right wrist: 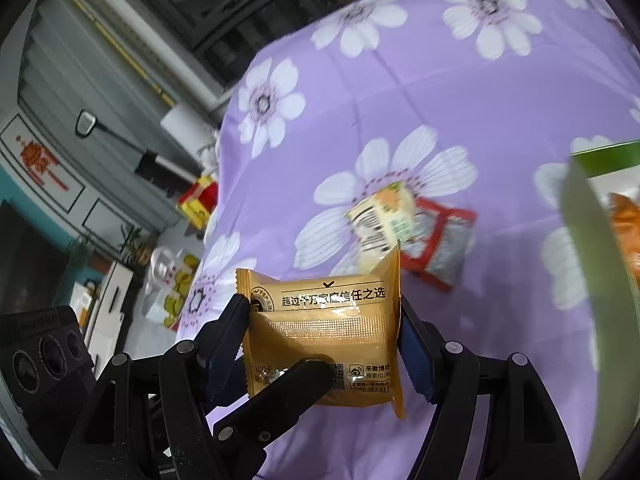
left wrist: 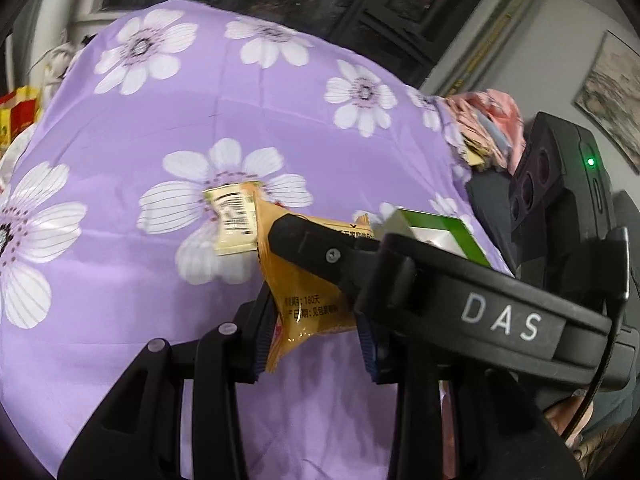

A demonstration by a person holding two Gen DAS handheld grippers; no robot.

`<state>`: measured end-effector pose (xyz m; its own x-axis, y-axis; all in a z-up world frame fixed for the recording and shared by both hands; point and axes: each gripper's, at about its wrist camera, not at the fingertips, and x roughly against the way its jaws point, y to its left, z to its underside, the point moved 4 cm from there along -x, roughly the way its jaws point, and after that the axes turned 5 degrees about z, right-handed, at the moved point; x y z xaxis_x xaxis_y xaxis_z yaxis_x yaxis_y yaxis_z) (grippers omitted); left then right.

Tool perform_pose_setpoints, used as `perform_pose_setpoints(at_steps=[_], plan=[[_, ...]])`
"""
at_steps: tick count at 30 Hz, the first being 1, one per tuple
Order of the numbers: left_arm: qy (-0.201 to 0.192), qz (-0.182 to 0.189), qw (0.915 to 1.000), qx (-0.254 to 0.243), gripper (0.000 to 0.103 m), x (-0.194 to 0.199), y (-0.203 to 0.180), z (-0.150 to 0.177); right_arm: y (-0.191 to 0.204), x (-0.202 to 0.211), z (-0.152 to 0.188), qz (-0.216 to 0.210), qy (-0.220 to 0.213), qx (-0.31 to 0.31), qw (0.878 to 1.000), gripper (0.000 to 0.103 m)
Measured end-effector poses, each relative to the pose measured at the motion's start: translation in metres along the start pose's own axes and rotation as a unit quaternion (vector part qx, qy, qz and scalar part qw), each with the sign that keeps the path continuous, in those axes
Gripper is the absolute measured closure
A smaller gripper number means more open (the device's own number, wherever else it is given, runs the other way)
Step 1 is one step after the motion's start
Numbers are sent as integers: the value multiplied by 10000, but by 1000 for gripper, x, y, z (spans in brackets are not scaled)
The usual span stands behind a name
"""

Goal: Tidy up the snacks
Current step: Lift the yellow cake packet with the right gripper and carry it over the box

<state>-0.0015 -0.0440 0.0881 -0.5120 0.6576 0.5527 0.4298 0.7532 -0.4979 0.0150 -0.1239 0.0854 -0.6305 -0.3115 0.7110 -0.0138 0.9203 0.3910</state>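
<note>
An orange snack packet hangs above the purple flowered tablecloth, held by both grippers at once. My left gripper is shut on it, blue pads pressing its two faces. My right gripper is shut across its width, a pad against each side edge. One right finger crosses the packet in the left wrist view, and one left finger lies over its front in the right wrist view. On the cloth beyond lie a cream packet with a barcode and a red packet.
A green-rimmed box stands at the right with something orange inside. A pink bundle lies at the table's far right. A red and yellow box sits beyond the table's left edge, with cabinets behind.
</note>
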Motion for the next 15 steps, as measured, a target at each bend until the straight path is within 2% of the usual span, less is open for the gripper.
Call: perform_pose_setpoints(at_steps=[9,15], plan=[[-24,459,9985,-309,68,-18,-53,1,-39,53,-5,326,-424,-252,9982,29],[38,832,9939,-727,68,-37,-91,0,-70,85,-10,640,-813,-504,9934,29]])
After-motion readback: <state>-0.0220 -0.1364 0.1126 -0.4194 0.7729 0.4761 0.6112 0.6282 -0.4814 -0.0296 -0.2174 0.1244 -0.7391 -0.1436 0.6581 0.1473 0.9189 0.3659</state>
